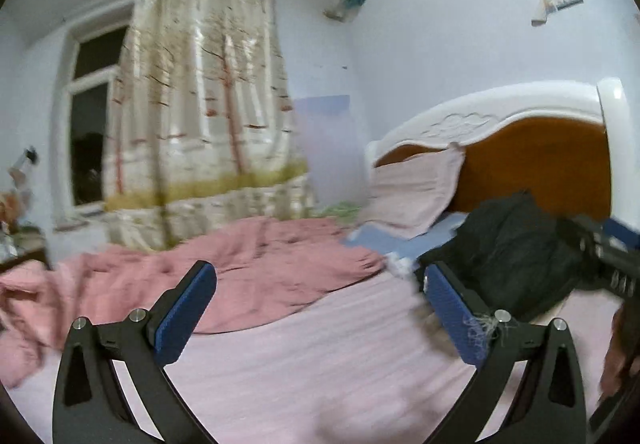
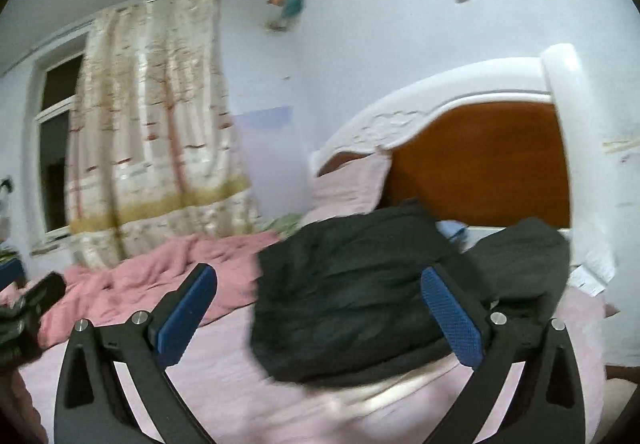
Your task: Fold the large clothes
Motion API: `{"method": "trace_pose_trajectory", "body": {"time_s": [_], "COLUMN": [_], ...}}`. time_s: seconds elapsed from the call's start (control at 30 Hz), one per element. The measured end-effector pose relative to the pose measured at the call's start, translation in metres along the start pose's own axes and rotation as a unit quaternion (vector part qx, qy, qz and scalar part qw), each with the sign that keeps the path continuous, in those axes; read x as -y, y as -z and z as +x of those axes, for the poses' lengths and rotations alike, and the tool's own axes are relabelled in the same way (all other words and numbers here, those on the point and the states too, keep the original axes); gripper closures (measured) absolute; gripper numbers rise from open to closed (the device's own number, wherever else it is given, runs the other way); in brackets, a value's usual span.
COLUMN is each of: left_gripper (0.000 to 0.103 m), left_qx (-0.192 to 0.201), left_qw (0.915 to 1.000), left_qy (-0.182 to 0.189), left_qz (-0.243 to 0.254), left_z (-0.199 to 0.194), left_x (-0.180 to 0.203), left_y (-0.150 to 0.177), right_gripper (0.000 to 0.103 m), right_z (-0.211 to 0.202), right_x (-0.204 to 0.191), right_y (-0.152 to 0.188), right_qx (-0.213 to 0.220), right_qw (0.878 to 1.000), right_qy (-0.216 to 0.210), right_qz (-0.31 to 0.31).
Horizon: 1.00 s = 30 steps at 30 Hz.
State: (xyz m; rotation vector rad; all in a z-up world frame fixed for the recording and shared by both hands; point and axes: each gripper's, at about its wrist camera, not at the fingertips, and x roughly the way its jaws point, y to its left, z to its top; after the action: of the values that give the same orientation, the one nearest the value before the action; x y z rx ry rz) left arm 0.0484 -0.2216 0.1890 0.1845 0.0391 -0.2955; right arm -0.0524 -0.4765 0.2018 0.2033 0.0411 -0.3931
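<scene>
A large black garment (image 2: 352, 296) lies bunched on the pale pink sheet (image 2: 224, 376) near the head of the bed. In the right wrist view it sits just ahead of my right gripper (image 2: 320, 308), whose blue pads stand wide apart with nothing pressed between them. The same black garment (image 1: 512, 252) shows at the right in the left wrist view. My left gripper (image 1: 320, 308) is open over bare sheet (image 1: 320, 364), left of the garment. The other gripper (image 1: 604, 256) pokes in from the right edge.
A crumpled pink quilt (image 1: 224, 276) covers the far left of the bed. A pink pillow (image 1: 416, 192) leans on the white and brown headboard (image 1: 532, 164). A curtain (image 1: 200, 104) and dark window (image 1: 88, 132) stand behind. Both views are motion-blurred.
</scene>
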Motion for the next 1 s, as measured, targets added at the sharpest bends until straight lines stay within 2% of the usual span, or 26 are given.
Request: {"method": "trace_pose_trajectory", "body": {"time_s": [0.1,0.2,0.4,0.53,0.6,0.7,0.83,0.9,1.0], "left_gripper": [0.000,0.000,0.000,0.000,0.000,0.000,0.000,0.000,0.000], "left_qx": [-0.011,-0.026,-0.063,-0.084,-0.093,-0.105,-0.110,-0.130,-0.134], "left_qw": [0.9998,0.9992,0.9960,0.9947,0.9925,0.9889,0.9892,0.9869,0.9865], "left_qy": [-0.017,-0.017,-0.019,-0.020,-0.017,-0.019,-0.026,-0.027,-0.039], "left_qz": [0.004,-0.025,-0.060,-0.056,-0.078,-0.103,-0.094,-0.092,-0.086], "left_z": [-0.027,-0.045,-0.066,-0.073,-0.069,-0.060,-0.050,-0.042,-0.041], "left_x": [-0.038,-0.072,-0.108,-0.120,-0.130,-0.138,-0.136,-0.131,-0.129], "left_y": [0.022,0.045,0.100,0.131,0.144,0.163,0.188,0.199,0.201], "right_gripper": [0.000,0.000,0.000,0.000,0.000,0.000,0.000,0.000,0.000], "right_z": [-0.019,-0.033,-0.069,-0.074,-0.070,-0.068,-0.073,-0.065,-0.051], "right_x": [-0.026,-0.050,-0.096,-0.098,-0.098,-0.108,-0.111,-0.111,-0.118], "right_y": [0.021,0.043,0.078,0.104,0.111,0.117,0.127,0.134,0.142], "right_qx": [-0.003,-0.009,-0.011,-0.049,-0.064,-0.084,-0.078,-0.084,-0.090], "right_qw": [1.000,1.000,0.998,0.998,0.997,0.994,0.992,0.990,0.985], "right_qy": [-0.017,-0.008,-0.011,-0.008,-0.002,0.008,0.023,0.035,0.054], "right_qz": [0.003,-0.012,-0.066,-0.041,-0.039,-0.073,-0.098,-0.104,-0.137]}}
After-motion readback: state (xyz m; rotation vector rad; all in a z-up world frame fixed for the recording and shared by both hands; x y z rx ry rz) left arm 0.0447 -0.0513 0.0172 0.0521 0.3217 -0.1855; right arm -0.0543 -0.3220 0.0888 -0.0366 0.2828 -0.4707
